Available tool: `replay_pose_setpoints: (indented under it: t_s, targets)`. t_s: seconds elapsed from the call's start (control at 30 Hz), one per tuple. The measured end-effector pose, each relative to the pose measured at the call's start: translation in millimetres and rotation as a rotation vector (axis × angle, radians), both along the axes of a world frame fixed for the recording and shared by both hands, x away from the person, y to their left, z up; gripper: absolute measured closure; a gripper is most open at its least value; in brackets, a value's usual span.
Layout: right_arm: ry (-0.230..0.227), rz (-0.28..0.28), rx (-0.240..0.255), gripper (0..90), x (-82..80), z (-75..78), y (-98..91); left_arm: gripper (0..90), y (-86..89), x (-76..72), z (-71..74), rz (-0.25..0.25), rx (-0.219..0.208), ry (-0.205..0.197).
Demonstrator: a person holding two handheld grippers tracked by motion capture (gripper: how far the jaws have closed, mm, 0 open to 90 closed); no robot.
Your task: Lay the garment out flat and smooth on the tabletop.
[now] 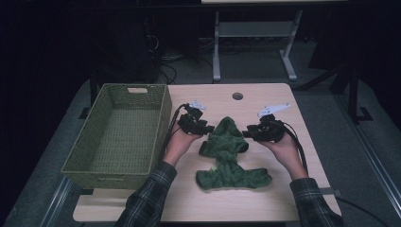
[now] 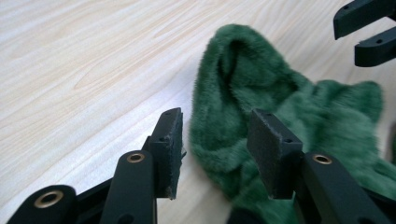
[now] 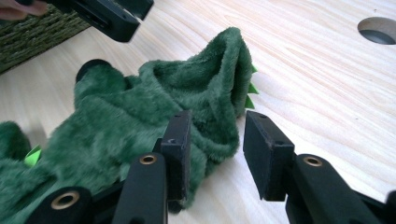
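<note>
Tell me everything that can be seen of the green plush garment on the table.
The green plush garment looks like a small, dark green, fluffy costume with a hood. The hood stands up at the far end; bright green spikes show along its back. It lies crumpled on the bare wooden table, right of the woven basket. The left tongs and right tongs stand open at either side of the hood, fabric partly between the jaws, not pinched.

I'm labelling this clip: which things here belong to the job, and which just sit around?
In the job:
green plush garment
left gripper, fingers open
right gripper, fingers open

Lying about:
woven basket, nothing in it
table
</note>
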State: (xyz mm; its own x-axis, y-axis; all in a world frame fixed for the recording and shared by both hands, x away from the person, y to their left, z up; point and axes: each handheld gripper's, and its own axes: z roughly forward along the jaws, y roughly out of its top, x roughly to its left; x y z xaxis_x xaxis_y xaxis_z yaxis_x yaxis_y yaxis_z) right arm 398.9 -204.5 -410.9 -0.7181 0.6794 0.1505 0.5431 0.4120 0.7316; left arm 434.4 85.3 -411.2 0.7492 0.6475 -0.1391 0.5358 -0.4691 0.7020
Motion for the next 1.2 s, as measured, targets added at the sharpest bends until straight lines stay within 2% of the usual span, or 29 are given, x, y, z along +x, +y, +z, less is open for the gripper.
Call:
replay_pose_setpoints:
  t_s: [0.27,0.47,0.63,0.7,0.8,0.87,1.1,1.2]
  targets:
    - [0.032,0.001,-0.010,60.4,15.3,-18.0,11.4,50.5,-6.9,15.4,-23.9,-0.009,0.023,0.034]
    - [0.058,-0.014,-0.016,60.8,23.2,-31.2,16.4,49.6,-13.5,19.8,-37.2,-0.025,0.014,0.052]
    - [0.082,-0.012,-0.016,66.2,28.7,-42.3,19.0,50.5,-19.0,21.0,-45.6,-0.060,0.055,0.057]
    - [0.092,-0.007,-0.024,70.4,29.9,-46.3,20.5,53.8,-20.9,21.1,-48.4,-0.087,0.092,0.062]
    - [0.092,-0.004,-0.040,78.9,30.1,-50.2,21.9,73.9,-22.7,19.3,-48.0,-0.097,0.125,0.056]
    - [0.087,-0.002,-0.046,83.7,29.8,-49.8,21.7,82.8,-22.6,18.1,-45.7,-0.099,0.116,0.049]
    - [0.045,-0.020,-0.038,84.8,27.5,-38.7,15.3,86.0,-16.7,15.3,-31.4,-0.066,0.072,0.003]
    - [0.040,-0.027,-0.041,85.1,27.0,-37.2,12.3,86.0,-12.8,16.4,-29.2,-0.049,0.086,-0.013]
